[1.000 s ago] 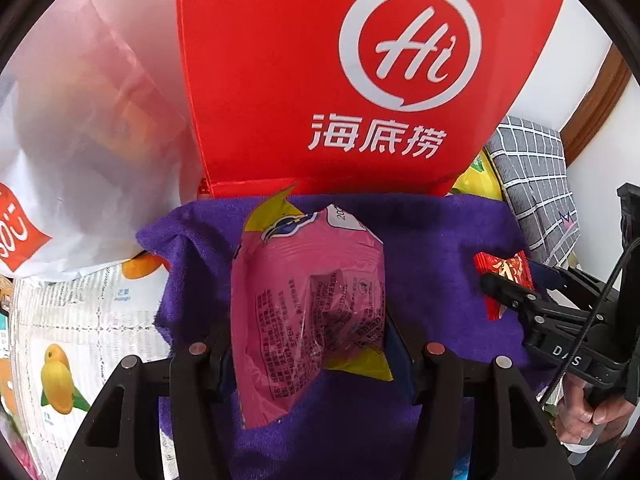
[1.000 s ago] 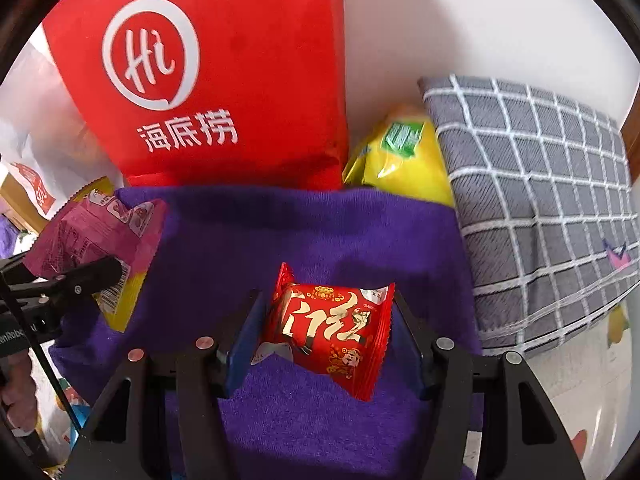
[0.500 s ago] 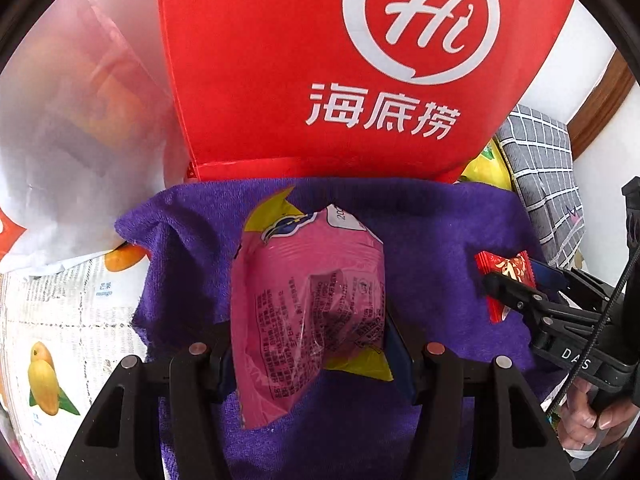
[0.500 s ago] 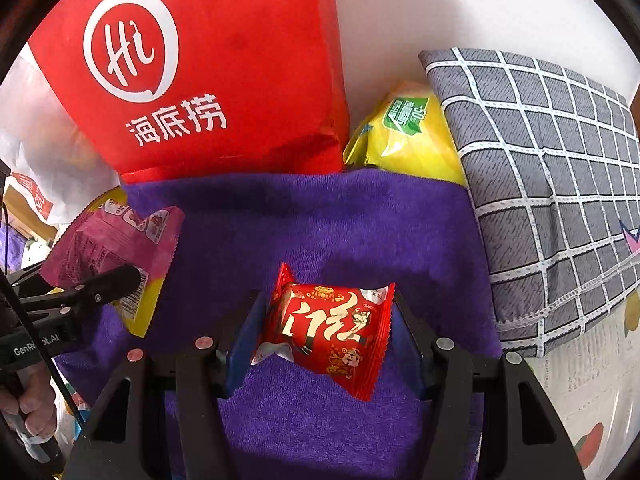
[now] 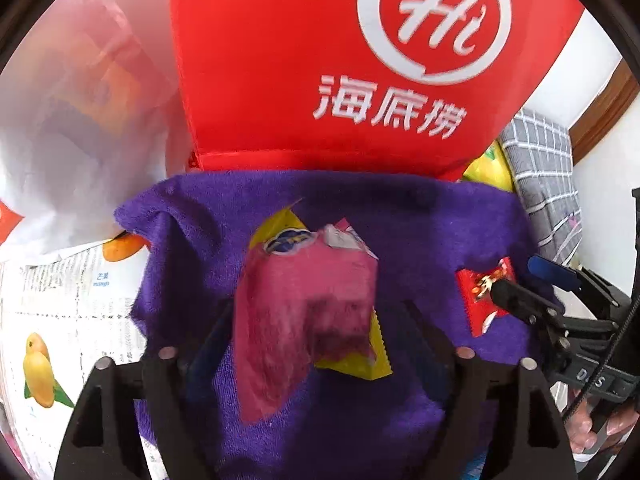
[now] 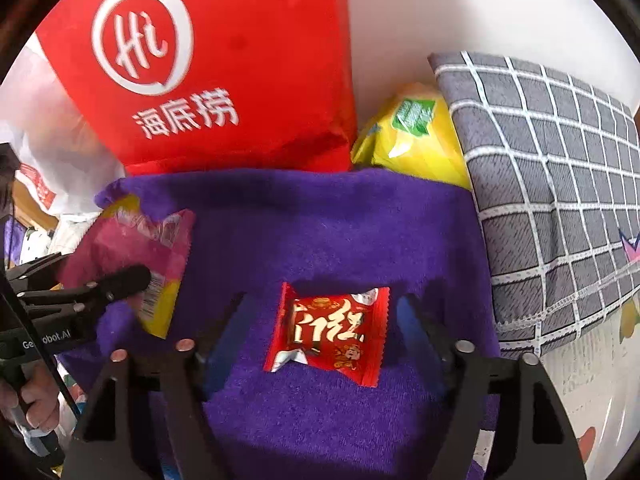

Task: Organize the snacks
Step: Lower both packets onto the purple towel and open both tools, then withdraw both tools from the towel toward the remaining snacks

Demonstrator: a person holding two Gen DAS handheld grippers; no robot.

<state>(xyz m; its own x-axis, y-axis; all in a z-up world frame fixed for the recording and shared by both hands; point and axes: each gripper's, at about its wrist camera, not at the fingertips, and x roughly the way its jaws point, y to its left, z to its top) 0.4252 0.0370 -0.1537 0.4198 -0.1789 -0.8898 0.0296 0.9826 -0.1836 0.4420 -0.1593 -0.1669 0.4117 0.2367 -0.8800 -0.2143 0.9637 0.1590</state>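
Both grippers are letting go over the purple towel (image 6: 328,224). The left gripper (image 5: 316,336) has its jaws opening, with the pink snack bag (image 5: 304,312) between them, free of both pads. The right gripper (image 6: 324,320) is opening too, the red candy packet (image 6: 332,332) lying flat between its jaws. Best to finish widening, then lift straight up (no sideways drag). The pink bag is blurred, so whether it has landed is unclear.
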